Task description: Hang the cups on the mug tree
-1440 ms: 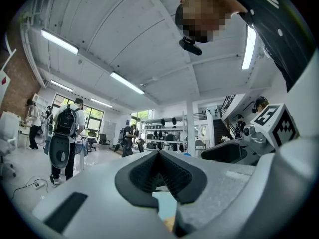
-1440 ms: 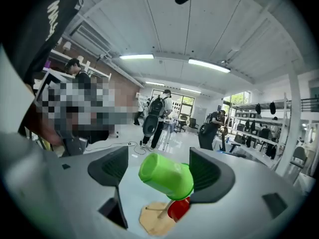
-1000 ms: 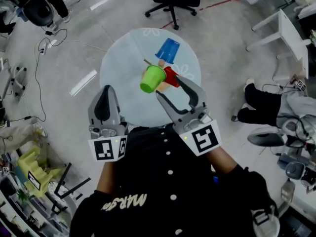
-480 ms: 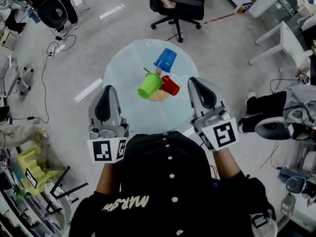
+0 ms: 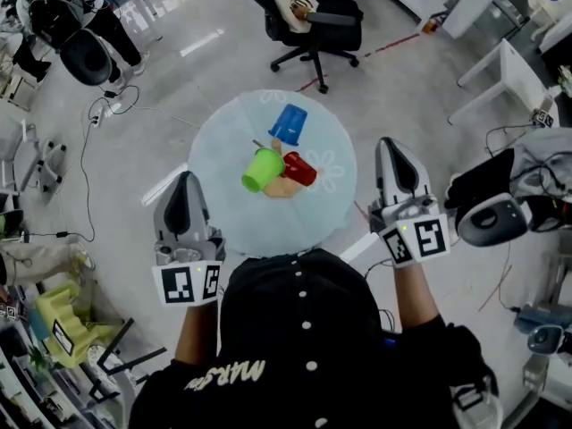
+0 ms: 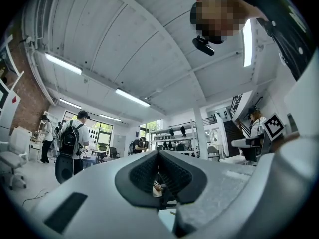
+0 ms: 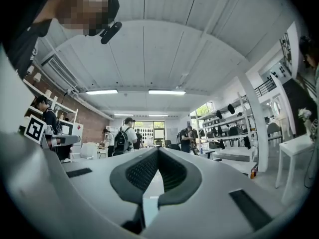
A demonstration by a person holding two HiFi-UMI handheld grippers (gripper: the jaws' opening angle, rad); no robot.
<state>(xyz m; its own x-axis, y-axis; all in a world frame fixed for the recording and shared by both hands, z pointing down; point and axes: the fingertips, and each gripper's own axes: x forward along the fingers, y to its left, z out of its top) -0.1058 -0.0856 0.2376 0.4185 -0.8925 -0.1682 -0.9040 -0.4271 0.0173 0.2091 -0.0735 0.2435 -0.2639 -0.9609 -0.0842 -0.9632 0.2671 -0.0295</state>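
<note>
while three cups hang on the mug tree [image 5: 282, 186] mid-table [image 5: 223, 206], both grippers are closed and empty.
blue cup [image 5: 289, 123] at far side, green cup [image 5: 262, 170] left, red cup [image 5: 298, 169] right. left gripper [image 5: 183, 179] off near-left rim, right gripper [image 5: 394, 143] past right rim; jaws together, nothing btwn.

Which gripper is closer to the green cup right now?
Left. The left gripper is at the table's left edge, near the green cup; the right gripper is off beyond the table's right edge.
</note>
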